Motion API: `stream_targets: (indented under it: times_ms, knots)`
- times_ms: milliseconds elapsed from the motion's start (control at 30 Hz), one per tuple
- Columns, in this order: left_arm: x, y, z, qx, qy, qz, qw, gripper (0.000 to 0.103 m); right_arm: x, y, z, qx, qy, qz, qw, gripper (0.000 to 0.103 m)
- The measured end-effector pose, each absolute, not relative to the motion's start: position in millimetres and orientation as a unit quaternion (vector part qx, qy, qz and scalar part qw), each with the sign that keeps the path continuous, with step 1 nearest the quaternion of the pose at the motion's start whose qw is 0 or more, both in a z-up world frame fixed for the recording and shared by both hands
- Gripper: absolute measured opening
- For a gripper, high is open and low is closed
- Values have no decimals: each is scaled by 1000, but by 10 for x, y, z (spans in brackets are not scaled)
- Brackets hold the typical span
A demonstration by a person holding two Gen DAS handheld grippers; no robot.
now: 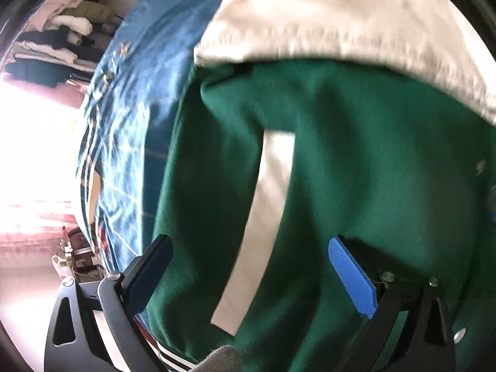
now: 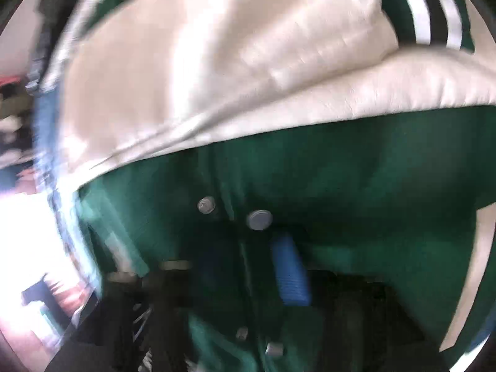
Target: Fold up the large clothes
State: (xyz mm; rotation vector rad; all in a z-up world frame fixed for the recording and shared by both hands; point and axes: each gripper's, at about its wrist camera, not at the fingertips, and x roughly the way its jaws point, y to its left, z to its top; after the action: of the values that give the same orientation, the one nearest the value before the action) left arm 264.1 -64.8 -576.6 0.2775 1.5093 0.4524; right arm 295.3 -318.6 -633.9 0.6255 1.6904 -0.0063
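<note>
Green jacket beneath left hand-held gripper.

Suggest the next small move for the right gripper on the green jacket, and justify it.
Probably open the right gripper wider and lift clear: its jaws stand narrowly apart astride the green jacket's snap-button edge, the cream sleeve already lies folded across, and the left gripper hovers open.

The jacket is matt green cloth, its cream sleeve smooth and faintly glossy like leather, with dull metal snaps ahead of the right tongs.
</note>
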Motion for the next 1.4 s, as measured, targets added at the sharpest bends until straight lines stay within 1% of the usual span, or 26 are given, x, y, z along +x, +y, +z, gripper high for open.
stream_targets:
  times_ms: [100,200,267,300,367,433,467,500,567,700,800,867,1033,1100,1167,1200,1233,1300,1333,1367,1400]
  knots:
    - [2727,-730,-5694,132,665,203,707,103,2953,-3331,-6251,315,727,25,610,17]
    - [2796,-852,-5596,127,660,193,715,103,2849,-3759,-6014,367,718,65,588,17]
    - [2843,-1004,-5518,124,656,179,723,103,2745,-4280,-5694,364,696,37,618,18]
    - [2861,-1074,-5481,122,654,171,727,103,2689,-4525,-5568,359,685,18,634,21]
    - [2929,-1289,-5428,122,648,152,737,103,2568,-5133,-5315,338,662,-53,667,22]
    - [2982,-1519,-5459,129,645,136,741,103,2469,-5608,-5294,339,651,-100,672,22]
    - [3011,-1647,-5498,136,644,129,742,103,2439,-5868,-5367,357,647,-109,665,22]
    - [3033,-1740,-5531,141,643,124,742,103,2418,-6045,-5428,377,643,-115,656,22]
    - [3081,-1977,-5615,158,637,115,746,103,2377,-6364,-5634,455,626,-109,624,22]
    - [3129,-2246,-5859,216,629,114,738,103,2359,-6498,-6024,551,607,-95,565,22]
    - [3143,-2285,-6014,237,632,115,729,103,2345,-6416,-6286,573,622,-110,522,22]
    - [3139,-2285,-6018,245,629,112,729,103,2333,-6349,-6400,583,625,-115,507,22]
    - [3120,-2387,-6022,270,618,111,730,103,2462,-6139,-6412,541,641,-142,526,24]
    - [3121,-2411,-6039,276,616,111,729,103,2607,-5991,-6372,476,662,-149,559,22]
    - [3125,-2447,-6058,277,616,111,729,103,2707,-5923,-6261,396,674,-192,593,1]
    - [3128,-2451,-6063,280,616,110,728,103,2721,-5986,-6109,347,662,-230,624,0]
    - [3131,-2455,-6066,283,615,108,728,103,2711,-6061,-6018,330,649,-250,638,1]
    - [3135,-2465,-6067,284,616,106,727,103,2597,-6311,-5949,393,617,-241,638,1]
    - [3136,-2470,-6067,282,617,105,727,103,2555,-6386,-5990,441,611,-207,625,6]
    - [3138,-2465,-6067,280,618,104,727,103,2546,-6404,-6015,461,613,-181,616,6]
    - [3136,-2477,-6070,279,619,104,727,103,2517,-6478,-6007,458,618,-161,618,7]
